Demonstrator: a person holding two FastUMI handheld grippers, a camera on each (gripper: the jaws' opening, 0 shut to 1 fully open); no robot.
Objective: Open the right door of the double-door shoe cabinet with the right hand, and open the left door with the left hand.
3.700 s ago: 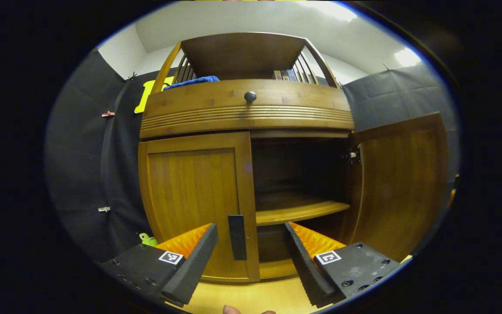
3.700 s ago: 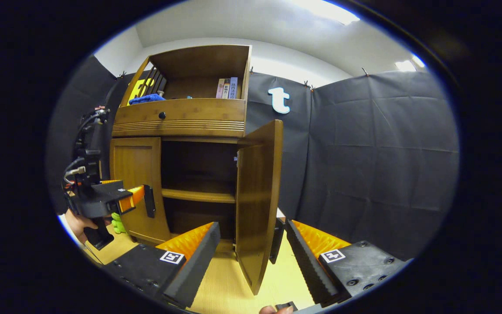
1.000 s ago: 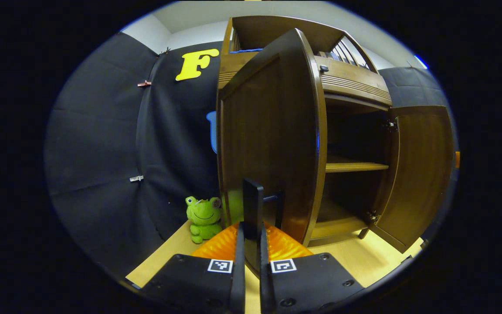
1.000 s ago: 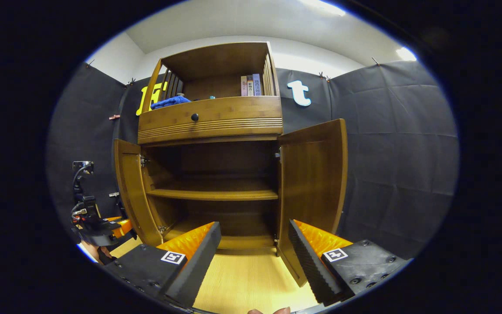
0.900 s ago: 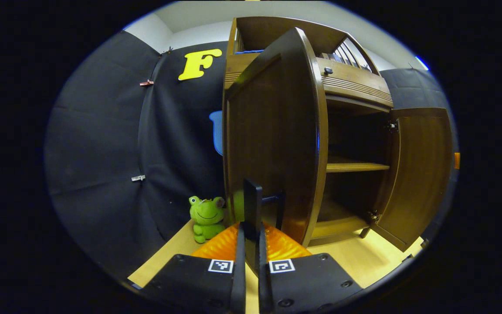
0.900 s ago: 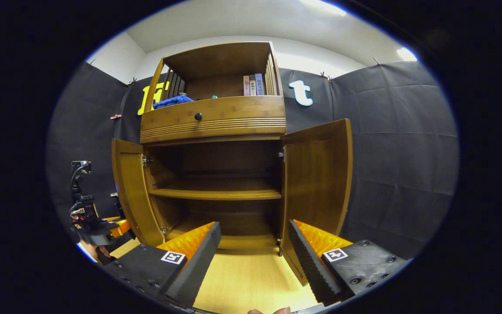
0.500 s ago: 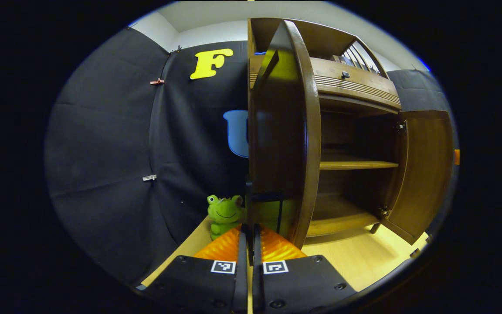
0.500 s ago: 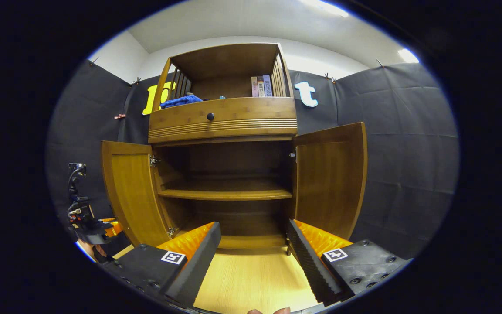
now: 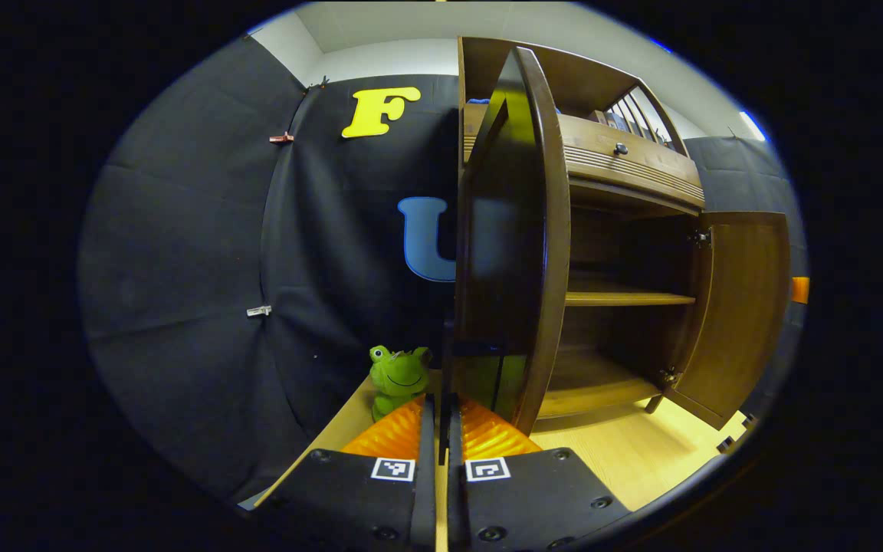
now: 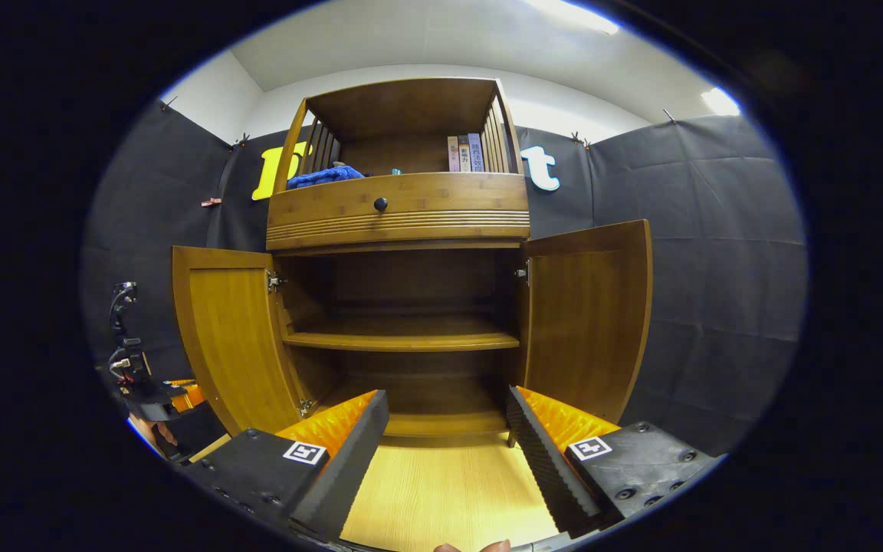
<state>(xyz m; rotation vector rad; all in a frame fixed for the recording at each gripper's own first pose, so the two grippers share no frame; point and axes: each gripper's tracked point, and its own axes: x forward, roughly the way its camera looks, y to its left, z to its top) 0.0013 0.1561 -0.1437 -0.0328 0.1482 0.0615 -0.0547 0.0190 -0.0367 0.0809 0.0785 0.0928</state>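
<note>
Flanking left door [image 9: 514,230], frog toy [image 9: 395,376]

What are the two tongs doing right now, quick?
Left tongs: closed on the handle of the left door.
Right tongs: open, holding nothing, in front of the open cabinet.

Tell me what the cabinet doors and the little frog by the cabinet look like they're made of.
The cabinet doors look like wood, possibly bamboo, with a glossy varnish: fine straight grain, and the dark face mirrors the green frog. The frog looks like soft plush, matte and rounded, though that's a guess from here.
</note>
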